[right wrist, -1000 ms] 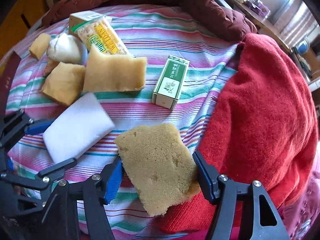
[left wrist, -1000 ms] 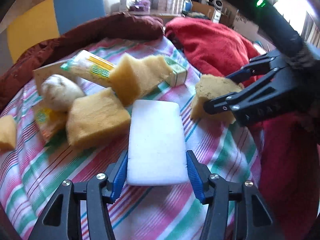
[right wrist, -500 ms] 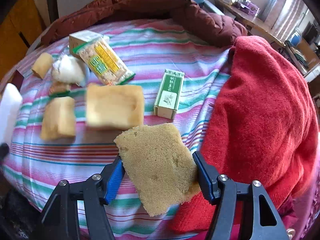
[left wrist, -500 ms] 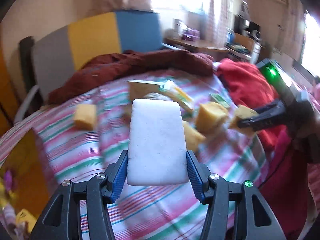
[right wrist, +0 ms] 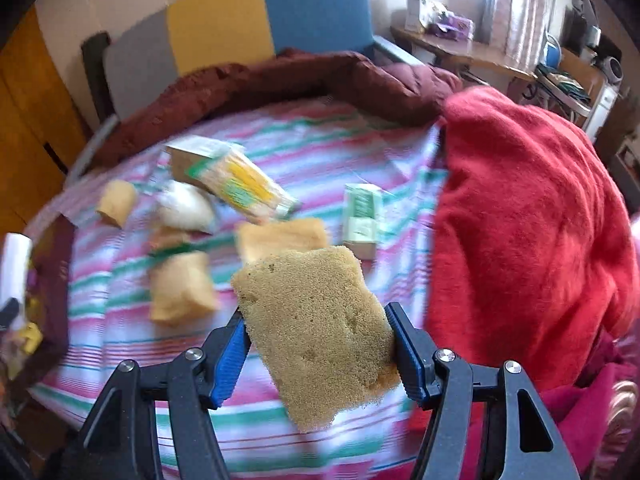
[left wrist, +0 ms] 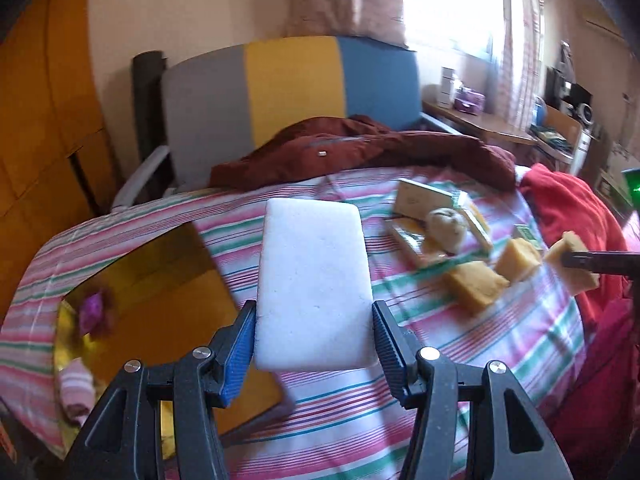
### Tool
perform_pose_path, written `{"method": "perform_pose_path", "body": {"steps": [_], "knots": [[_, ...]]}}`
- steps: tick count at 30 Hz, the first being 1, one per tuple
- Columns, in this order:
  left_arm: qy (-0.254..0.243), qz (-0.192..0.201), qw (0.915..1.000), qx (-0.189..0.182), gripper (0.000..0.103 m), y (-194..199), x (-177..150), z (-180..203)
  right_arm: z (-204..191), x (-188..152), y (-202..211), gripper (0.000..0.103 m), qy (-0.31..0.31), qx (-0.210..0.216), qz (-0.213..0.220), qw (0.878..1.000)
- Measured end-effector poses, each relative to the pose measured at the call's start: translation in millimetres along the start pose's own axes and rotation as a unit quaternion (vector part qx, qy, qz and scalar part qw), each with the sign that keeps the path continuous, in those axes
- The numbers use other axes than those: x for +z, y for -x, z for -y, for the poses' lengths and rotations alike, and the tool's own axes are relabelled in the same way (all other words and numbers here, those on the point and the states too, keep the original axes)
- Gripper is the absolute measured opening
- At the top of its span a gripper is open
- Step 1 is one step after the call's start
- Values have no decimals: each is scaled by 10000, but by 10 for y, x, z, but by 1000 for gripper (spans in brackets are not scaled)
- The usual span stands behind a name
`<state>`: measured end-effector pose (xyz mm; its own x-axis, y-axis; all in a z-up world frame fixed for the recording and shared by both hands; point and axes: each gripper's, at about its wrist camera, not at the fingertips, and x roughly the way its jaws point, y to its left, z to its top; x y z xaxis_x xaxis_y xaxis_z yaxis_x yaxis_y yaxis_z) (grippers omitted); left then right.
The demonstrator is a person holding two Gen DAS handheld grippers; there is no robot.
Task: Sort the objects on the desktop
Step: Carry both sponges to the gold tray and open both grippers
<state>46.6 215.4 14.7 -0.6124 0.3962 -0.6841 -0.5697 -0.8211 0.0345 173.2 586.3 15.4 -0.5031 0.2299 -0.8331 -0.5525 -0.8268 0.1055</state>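
While the left gripper (left wrist: 313, 354) jaws clench a white sponge (left wrist: 313, 286), the right gripper (right wrist: 319, 354) — jaws clamped — grips a tan sponge (right wrist: 316, 332).

This is a lived-in bedroom in a home: the working surface is a bed covered with a pink, green and white striped sheet (left wrist: 500, 344), with a maroon quilted jacket (left wrist: 360, 152) bunched along its far edge and a red fleece blanket (right wrist: 532, 216) heaped on its right side. Behind the bed stands a padded headboard (left wrist: 292, 88) in grey, yellow and blue panels. A curtained window (left wrist: 448, 0) lights a cluttered wooden desk (left wrist: 480, 124) against the far wall, and orange wooden cabinet doors (left wrist: 44, 140) fill the left side.
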Motion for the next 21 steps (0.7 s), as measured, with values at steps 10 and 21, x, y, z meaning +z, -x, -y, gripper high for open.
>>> {"method": "perform_pose_path", "body": {"steps": [10, 21], "knots": [[453, 139, 9968, 642, 57, 192, -109, -567, -1128, 97, 177, 66, 731, 1138, 427, 9899], [892, 249, 9880, 1234, 57, 385, -240, -1124, -2389, 34, -11, 66, 1584, 2235, 148, 9616]]}}
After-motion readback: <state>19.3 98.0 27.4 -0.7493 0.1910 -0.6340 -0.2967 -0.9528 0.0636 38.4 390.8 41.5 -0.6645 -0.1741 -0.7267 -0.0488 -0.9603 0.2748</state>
